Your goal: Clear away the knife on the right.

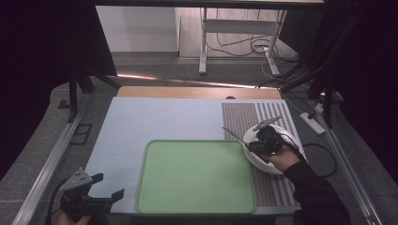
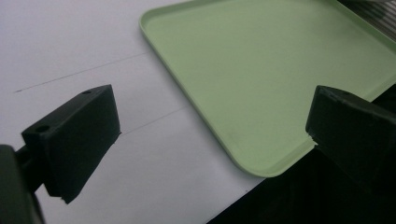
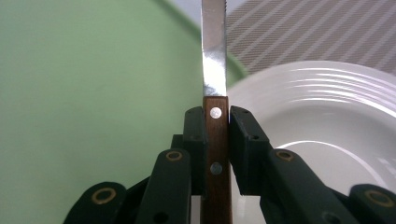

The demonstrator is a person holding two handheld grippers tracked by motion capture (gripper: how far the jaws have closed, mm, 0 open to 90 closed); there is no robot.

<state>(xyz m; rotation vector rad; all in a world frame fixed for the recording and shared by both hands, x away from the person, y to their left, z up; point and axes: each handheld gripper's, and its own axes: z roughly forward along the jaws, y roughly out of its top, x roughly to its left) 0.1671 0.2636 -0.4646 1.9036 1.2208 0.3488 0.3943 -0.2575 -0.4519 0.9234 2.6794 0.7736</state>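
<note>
1. The right gripper (image 3: 216,135) had its jaws clamped on the wooden handle of a knife (image 3: 215,112), pressing on the flat sides just below the upper rivet. This probably kept the knife from twisting in the grip.

2. The steel blade ran straight out beyond the jaws, in line with the gripper. In the high view the knife (image 1: 233,134) pointed up and to the left, with its tip over the striped mat (image 1: 244,117) just past the far right corner of the green tray (image 1: 155,187).

3. The gripper was above the white plate (image 3: 327,102), which lay on the striped mat with its edge close to the tray's right rim. The knife looked lifted clear of the plate, though the pictures did not settle that for certain.

4. The left gripper (image 2: 210,126) had its jaws wide apart and held nothing. It was near the table's front left corner, looking across the pale table (image 2: 70,42) at the near corner of the green tray (image 2: 261,65).

5. My guess is that the left gripper was simply waiting out of the way. The tray was bare, so it may have been where the knife was headed.
</note>
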